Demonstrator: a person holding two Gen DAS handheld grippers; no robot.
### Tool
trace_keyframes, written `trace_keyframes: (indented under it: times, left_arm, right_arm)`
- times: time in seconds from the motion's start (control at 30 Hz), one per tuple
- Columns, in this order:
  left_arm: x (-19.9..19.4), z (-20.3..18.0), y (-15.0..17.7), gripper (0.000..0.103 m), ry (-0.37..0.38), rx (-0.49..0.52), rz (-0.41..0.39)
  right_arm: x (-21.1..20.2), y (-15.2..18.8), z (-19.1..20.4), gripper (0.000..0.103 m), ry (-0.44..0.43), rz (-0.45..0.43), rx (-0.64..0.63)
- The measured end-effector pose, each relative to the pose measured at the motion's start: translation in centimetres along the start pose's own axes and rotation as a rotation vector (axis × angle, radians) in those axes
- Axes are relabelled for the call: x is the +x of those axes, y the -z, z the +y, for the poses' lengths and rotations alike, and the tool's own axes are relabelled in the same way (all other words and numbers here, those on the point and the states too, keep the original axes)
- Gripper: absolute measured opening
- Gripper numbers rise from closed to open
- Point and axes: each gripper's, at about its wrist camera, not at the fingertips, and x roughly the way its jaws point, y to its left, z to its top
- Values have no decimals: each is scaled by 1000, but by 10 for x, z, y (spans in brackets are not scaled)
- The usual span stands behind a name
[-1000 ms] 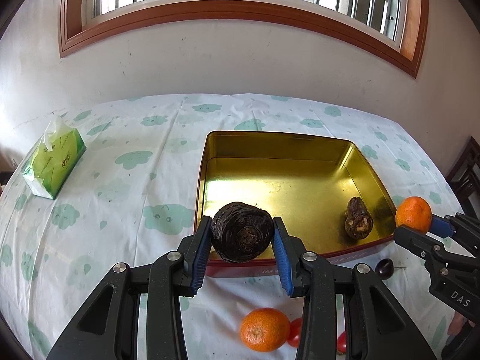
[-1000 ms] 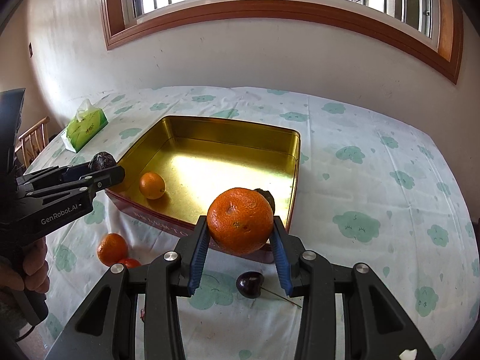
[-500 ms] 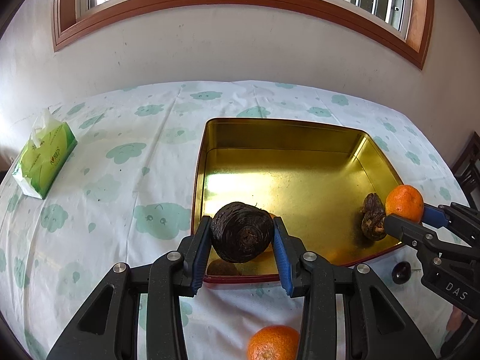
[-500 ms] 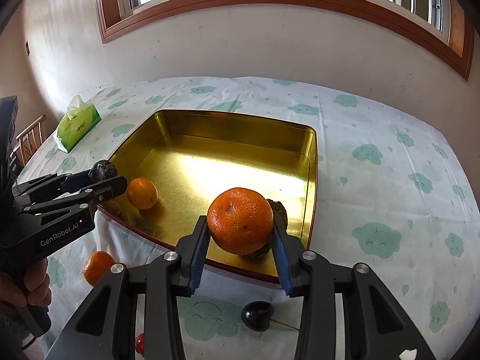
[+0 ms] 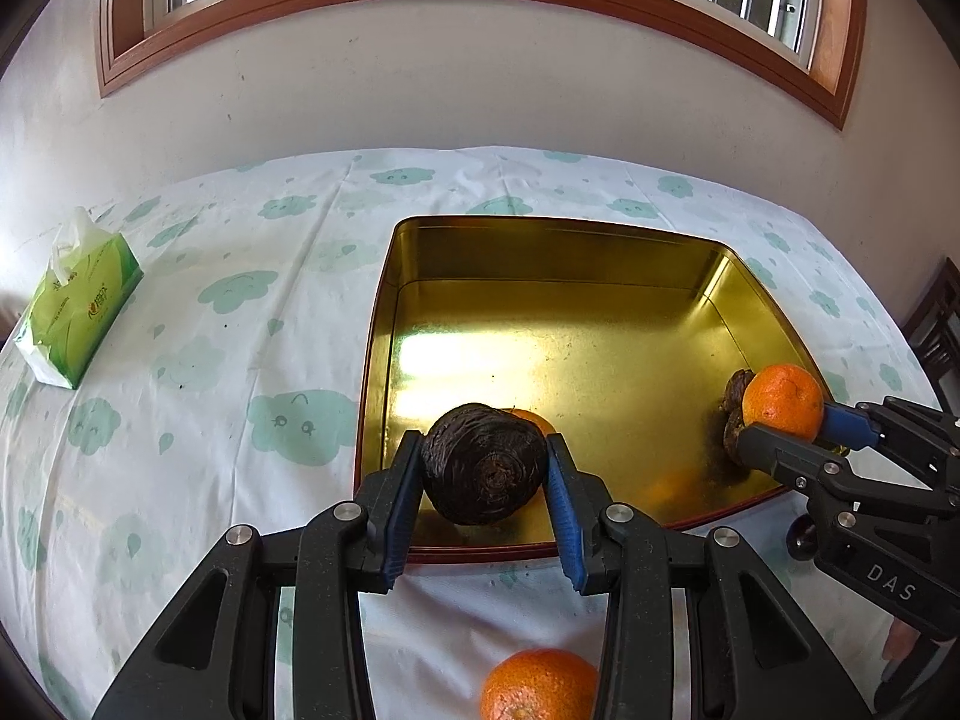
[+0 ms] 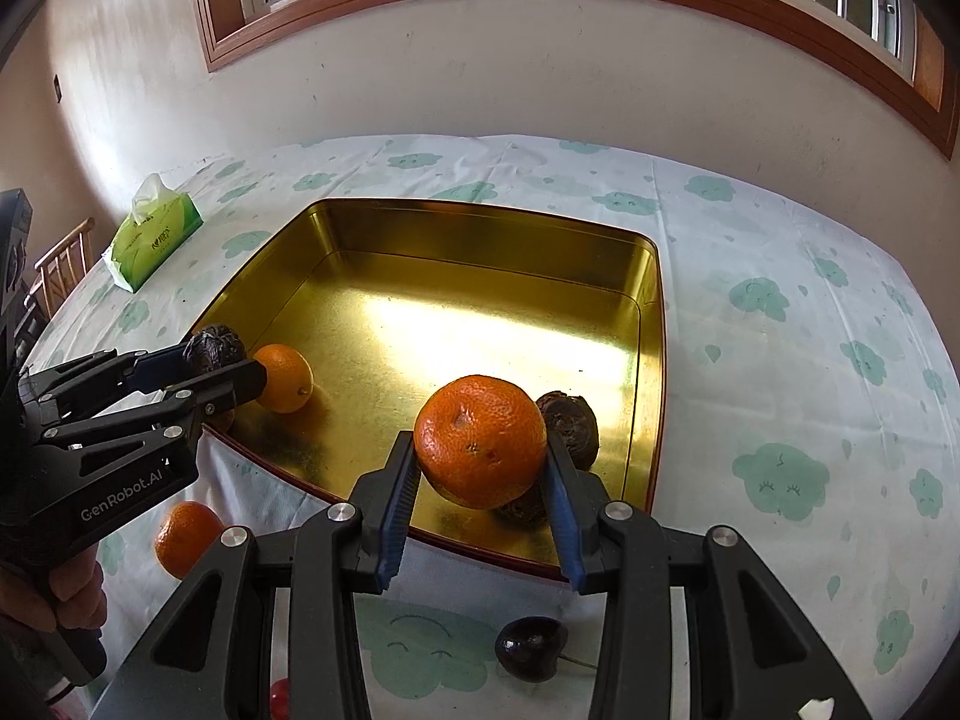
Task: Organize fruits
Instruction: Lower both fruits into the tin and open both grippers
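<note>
My left gripper (image 5: 483, 463) is shut on a dark wrinkled fruit (image 5: 480, 483), held just above the near left corner of the gold tin tray (image 5: 558, 252). Over the tray's near right corner, my right gripper (image 6: 480, 456) is shut on a mandarin (image 6: 480, 432). Each gripper shows in the other view: the right gripper (image 5: 786, 429) at the tray's right edge, the left gripper (image 6: 222, 363) at its left edge. In the tray (image 6: 480, 228) lie a small mandarin (image 6: 285, 378) and another dark wrinkled fruit (image 6: 570, 420).
On the cloud-print cloth in front of the tray lie a mandarin (image 5: 540, 687), a dark cherry (image 6: 531, 648) and a red fruit (image 6: 279, 699). A green tissue pack (image 5: 75, 309) sits far left. A wall and window stand behind the table; chairs stand at both sides.
Both grippers have moved forward and down with their fruit, from in front of the tray's near rim to over its near corners. Neither grip has changed.
</note>
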Motion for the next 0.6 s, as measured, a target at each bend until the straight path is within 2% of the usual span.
trace_keyframes:
  times: [0.6]
  left_arm:
    - [-3,0,2,41,-28,-10,9]
  right_arm:
    - [2,-1,-8,39,3,8,24]
